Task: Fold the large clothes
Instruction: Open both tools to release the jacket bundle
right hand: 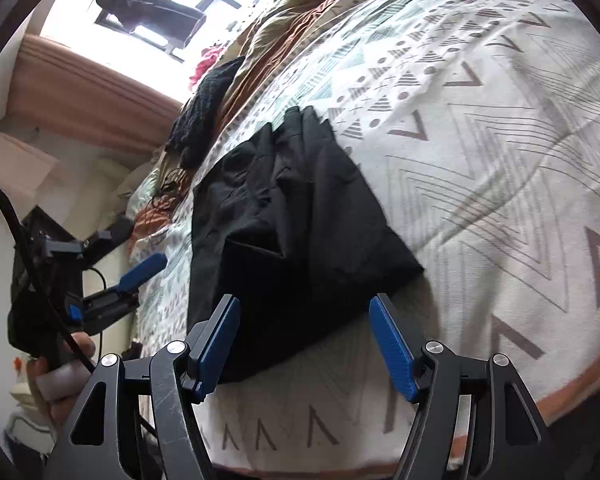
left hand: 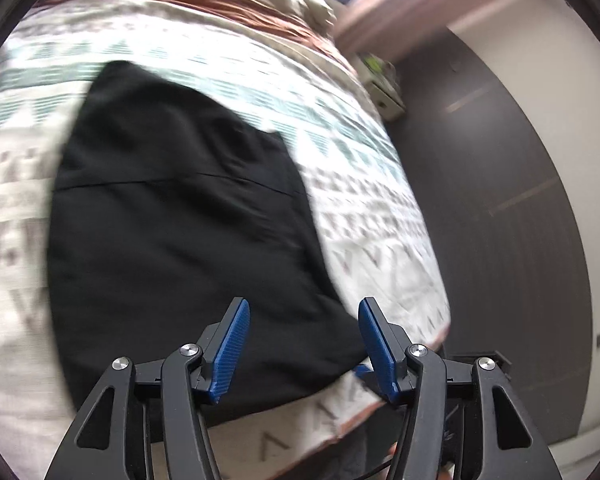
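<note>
Bare bedspread (right hand: 480,184) right of garment (right hand: 300,216)

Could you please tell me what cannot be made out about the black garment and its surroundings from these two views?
- Left wrist view: the black garment and patterned bedspread are motion-blurred; fold lines are unclear.
- Left wrist view: the garment's near edge is hidden behind the left gripper.
- Right wrist view: the right gripper covers the near hem.
- Both views: the garment type cannot be told.
</note>
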{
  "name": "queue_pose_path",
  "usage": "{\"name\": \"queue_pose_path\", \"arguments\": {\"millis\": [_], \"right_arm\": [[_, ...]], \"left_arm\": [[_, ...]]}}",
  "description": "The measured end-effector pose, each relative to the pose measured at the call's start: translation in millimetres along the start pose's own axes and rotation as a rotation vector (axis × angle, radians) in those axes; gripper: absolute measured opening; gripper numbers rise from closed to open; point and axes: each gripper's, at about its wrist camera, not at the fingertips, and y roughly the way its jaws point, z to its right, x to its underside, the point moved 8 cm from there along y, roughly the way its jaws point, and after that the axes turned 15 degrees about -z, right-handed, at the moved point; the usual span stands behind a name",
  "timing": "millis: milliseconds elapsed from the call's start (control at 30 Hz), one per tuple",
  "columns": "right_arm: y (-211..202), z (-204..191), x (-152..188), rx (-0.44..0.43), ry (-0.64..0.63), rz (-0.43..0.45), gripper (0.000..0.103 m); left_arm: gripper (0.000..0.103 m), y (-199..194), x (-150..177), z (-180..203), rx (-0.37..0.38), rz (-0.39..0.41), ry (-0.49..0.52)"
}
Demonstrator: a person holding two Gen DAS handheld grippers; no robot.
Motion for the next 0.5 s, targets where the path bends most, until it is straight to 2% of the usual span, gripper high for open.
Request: {"name": "queue_pose_path", "arguments": {"millis": [167, 300, 433, 467, 500], "right_arm": [[12, -16, -9, -0.041, -0.016, -0.006, 0.071], [19, -28, -17, -0.066, -0.035, -0.012, 0.071], [25, -30, -26, -0.030, -0.048, -0.008, 0.071], [26, -28, -30, -0.010, -0.050, 0.006, 0.070], [26, -24, -32, 0.017, -0.043, 0.014, 0.054]], "left_arm": [[0.058, -32, 20, -65, -0.083, 0.063, -0.126], [0.058, -44, 30, -103, -0.116, 0.080, -0.198], [0.058, -42, 54, -131, -0.130, 0.067, -0.263], [0.058, -39, 58, -138, -0.127, 0.058, -0.280], [0.058, -40, 62, -141, -0.125, 0.053, -0.286]]}}
